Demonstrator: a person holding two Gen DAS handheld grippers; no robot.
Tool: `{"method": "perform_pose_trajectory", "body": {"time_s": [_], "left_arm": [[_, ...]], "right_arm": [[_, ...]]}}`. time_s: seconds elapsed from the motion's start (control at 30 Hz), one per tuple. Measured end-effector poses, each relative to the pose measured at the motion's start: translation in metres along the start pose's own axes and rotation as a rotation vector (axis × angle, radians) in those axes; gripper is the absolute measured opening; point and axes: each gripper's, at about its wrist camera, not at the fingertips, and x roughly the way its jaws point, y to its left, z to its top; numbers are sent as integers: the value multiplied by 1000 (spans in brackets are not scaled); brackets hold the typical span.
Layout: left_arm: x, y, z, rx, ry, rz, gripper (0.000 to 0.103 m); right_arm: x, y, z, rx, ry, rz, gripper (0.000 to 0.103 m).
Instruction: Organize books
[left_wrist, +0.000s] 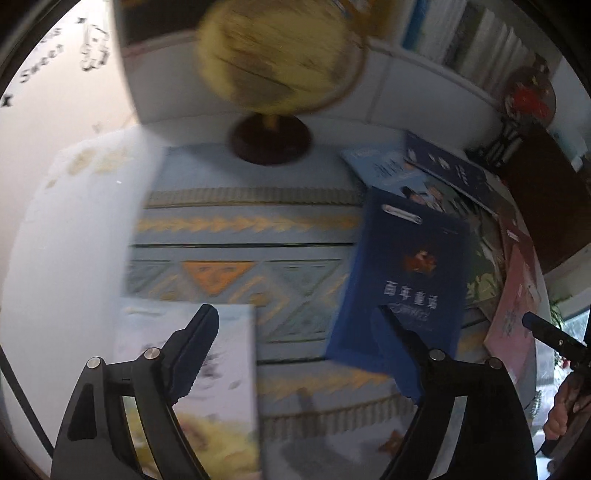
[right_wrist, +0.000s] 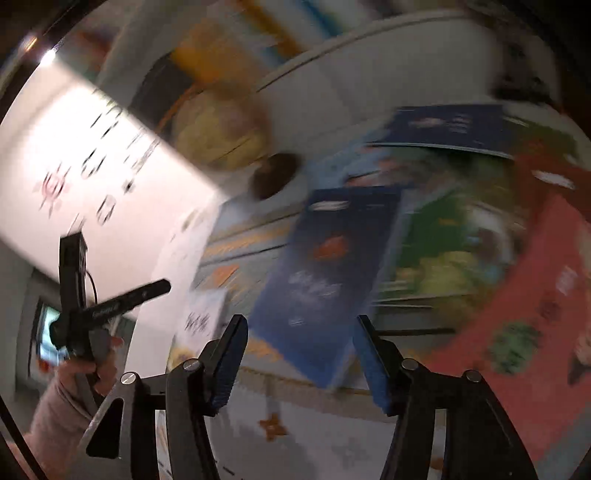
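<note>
A dark blue book (left_wrist: 406, 280) lies askew on the patterned cloth, seen again as the dark blue book (right_wrist: 328, 266) in the blurred right wrist view. My left gripper (left_wrist: 295, 310) is open above the cloth, its right finger in front of that book's lower edge and its left finger over a pale picture book (left_wrist: 192, 387). My right gripper (right_wrist: 301, 325) is also open; the blue book's near corner shows beyond the gap, and the pads do not press on it. Right of it is a loose spread of books: light blue (left_wrist: 380, 166), navy (left_wrist: 454, 173), green (left_wrist: 476, 236), pink (left_wrist: 517, 306).
A yellow globe (left_wrist: 273, 62) on a dark round base stands at the back of the table, in front of a white bookshelf (left_wrist: 480, 48) holding upright books. A white wall (left_wrist: 55, 184) bounds the left side. A person's hand (right_wrist: 85, 365) holds the left gripper's handle.
</note>
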Motion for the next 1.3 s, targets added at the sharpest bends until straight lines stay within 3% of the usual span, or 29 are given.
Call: {"method": "perform_pose_trajectory", "body": {"time_s": [0.3, 0.67, 0.77, 0.83, 0.9, 1.07, 1.13, 1.2, 1.23, 1.3], "left_arm": [[79, -44, -7, 73, 136, -30, 84], [107, -46, -13, 126, 177, -82, 82], [107, -47, -12, 139, 176, -102, 82], [106, -49, -10, 145, 178, -161, 82], [108, -55, -9, 131, 187, -248, 84], [110, -75, -7, 120, 185, -330, 84], [110, -79, -8, 130, 184, -311, 82], [111, -79, -7, 110, 177, -313, 76], [111, -77, -6, 83, 175, -324, 69], [107, -61, -7, 30, 172, -351, 53]], "right_arm": [[30, -24, 5, 78, 64, -15, 57], [98, -43, 5, 128, 179, 14, 57], [103, -44, 6, 126, 165, 33, 57], [104, -46, 7, 135, 144, 49, 58], [106, -44, 8, 142, 136, 71, 69], [111, -39, 9, 124, 123, 82, 75], [111, -43, 10, 144, 122, 92, 72], [107, -49, 9, 173, 113, 110, 55], [103, -55, 9, 200, 104, 133, 51], [96, -60, 8, 226, 80, 162, 29]]}}
